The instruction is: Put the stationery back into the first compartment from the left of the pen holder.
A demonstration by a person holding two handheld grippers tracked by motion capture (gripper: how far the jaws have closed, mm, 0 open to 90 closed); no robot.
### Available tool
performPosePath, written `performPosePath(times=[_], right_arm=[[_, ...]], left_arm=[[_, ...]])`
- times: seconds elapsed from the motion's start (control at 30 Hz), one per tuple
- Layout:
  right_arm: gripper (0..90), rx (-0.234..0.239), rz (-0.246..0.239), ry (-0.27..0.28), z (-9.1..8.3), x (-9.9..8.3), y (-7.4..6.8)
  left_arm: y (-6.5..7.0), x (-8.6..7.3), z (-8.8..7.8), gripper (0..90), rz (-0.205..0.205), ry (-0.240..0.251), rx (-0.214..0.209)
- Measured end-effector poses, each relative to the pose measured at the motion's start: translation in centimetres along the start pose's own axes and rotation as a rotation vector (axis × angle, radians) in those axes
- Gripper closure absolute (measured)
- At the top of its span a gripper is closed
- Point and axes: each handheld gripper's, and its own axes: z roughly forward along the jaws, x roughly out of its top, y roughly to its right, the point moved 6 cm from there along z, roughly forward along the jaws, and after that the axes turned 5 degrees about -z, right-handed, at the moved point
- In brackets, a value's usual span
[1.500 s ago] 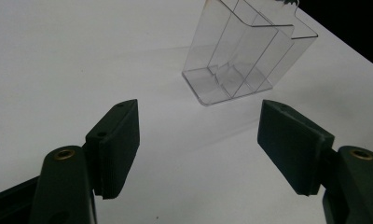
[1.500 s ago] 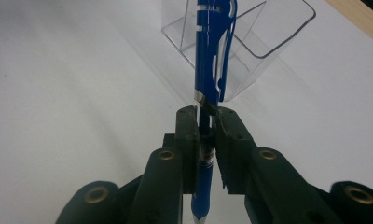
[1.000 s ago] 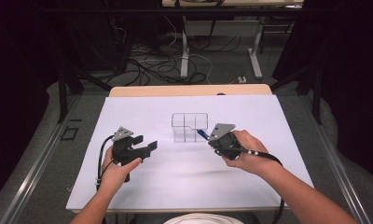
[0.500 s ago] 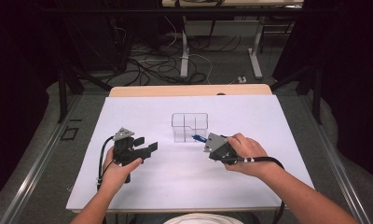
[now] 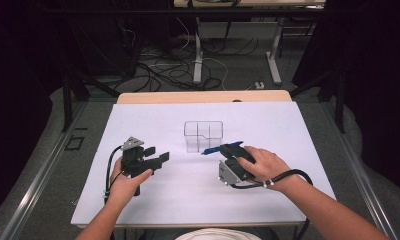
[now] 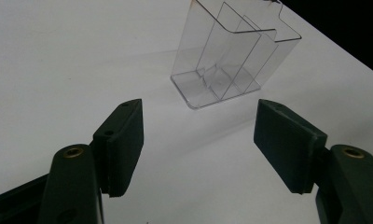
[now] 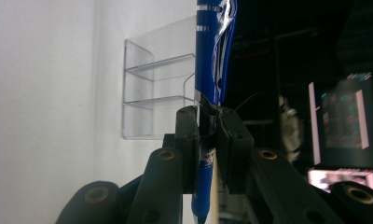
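Looking down from the high view, the white table point(image 5: 188, 200) carries a clear organizer point(image 5: 203, 136) near its middle; the right gripper point(image 5: 227, 149) lies tipped on its side just to the organizer's right, clamping a blue pen point(image 5: 211, 149) whose free end points toward the organizer's front corner, while the left gripper point(image 5: 157, 155) sits well apart to the left with its jaws parted on nothing. In the left gripper view, the two black jaws stand wide and released over bare table, the clear organizer point(image 6: 233, 56) upright ahead with its inner dividers visible. In the right gripper view, the jaws are clenched on the blue pen point(image 7: 211, 70), which runs lengthwise between the pads, the organizer point(image 7: 159, 84) just beyond.
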Motion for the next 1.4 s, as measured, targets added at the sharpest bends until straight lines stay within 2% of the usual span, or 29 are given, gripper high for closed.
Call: performPosePath(times=[0.03, 0.07, 0.17, 0.23, 0.33, 0.4, 0.57, 0.67, 0.77, 0.83, 0.97, 1.03, 1.17, 1.2, 1.23, 1.33, 1.4], right_arm=[[79.5, -0.022, -0.021, 0.009, -0.1, 0.1, -0.1], [79.5, -0.04, -0.069, 0.02, -0.1, 0.2, 0.1], [79.5, -0.051, -0.171, 0.025, -0.3, 0.4, 0.2], [79.4, -0.067, -0.215, 0.032, -0.3, 0.5, 0.2], [79.4, -0.092, -0.311, 0.051, -0.3, 0.8, 0.4], [79.4, -0.102, -0.356, 0.049, -0.3, 0.9, 0.4], [79.4, -0.128, -0.498, 0.067, -0.3, 1.4, 0.4], [79.4, -0.141, -0.567, 0.071, -0.2, 1.8, 0.3], [79.4, -0.128, -0.648, 0.065, 0.1, 2.1, 0.0], [79.4, -0.132, -0.676, 0.065, 0.3, 2.3, -0.1], [79.4, -0.12, -0.705, 0.046, 0.6, 2.5, -0.5], [79.4, -0.119, -0.72, 0.047, 0.8, 2.7, -0.6], [79.4, -0.107, -0.726, 0.025, 1.0, 2.7, -0.6], [79.4, -0.117, -0.738, 0.049, 1.2, 2.9, -0.6], [79.4, -0.115, -0.739, 0.046, 1.2, 2.8, -0.6], [79.4, -0.1, -0.745, 0.018, 1.2, 2.6, -0.6], [79.4, -0.099, -0.742, 0.019, 1.3, 2.5, -0.7]], left_arm=[[0.1, 0.0, 0.0, 33.4, -0.001, 0.001, -0.003], [0.0, 0.0, 0.0, 33.4, 0.004, 0.001, 0.002], [0.1, 0.1, 0.0, 33.7, 0.005, 0.003, -0.002], [0.2, 0.2, 0.0, 33.7, 0.002, 0.007, -0.006], [0.5, 0.3, 0.0, 33.8, -0.004, 0.012, -0.015], [0.6, 0.5, 0.0, 34.0, 0.007, 0.011, -0.013], [1.3, 1.3, -0.1, 35.5, -0.02, 0.018, -0.052], [1.8, 1.9, -0.2, 37.5, -0.033, 0.007, -0.083], [2.5, 2.8, -0.3, 39.0, -0.037, 0.0, -0.114], [3.0, 3.4, -0.4, 40.1, -0.044, -0.01, -0.143], [4.2, 4.4, -0.3, 41.9, -0.034, -0.076, -0.206], [4.8, 4.7, -0.1, 42.5, 0.005, -0.117, -0.221], [6.4, 4.9, 0.3, 45.3, 0.054, -0.168, -0.234], [6.7, 5.0, 0.4, 45.8, 0.067, -0.181, -0.236], [7.0, 5.0, 0.6, 46.3, 0.074, -0.179, -0.234], [7.7, 5.0, 0.9, 48.2, 0.107, -0.209, -0.239], [8.1, 4.9, 1.0, 48.3, 0.115, -0.232, -0.233]])
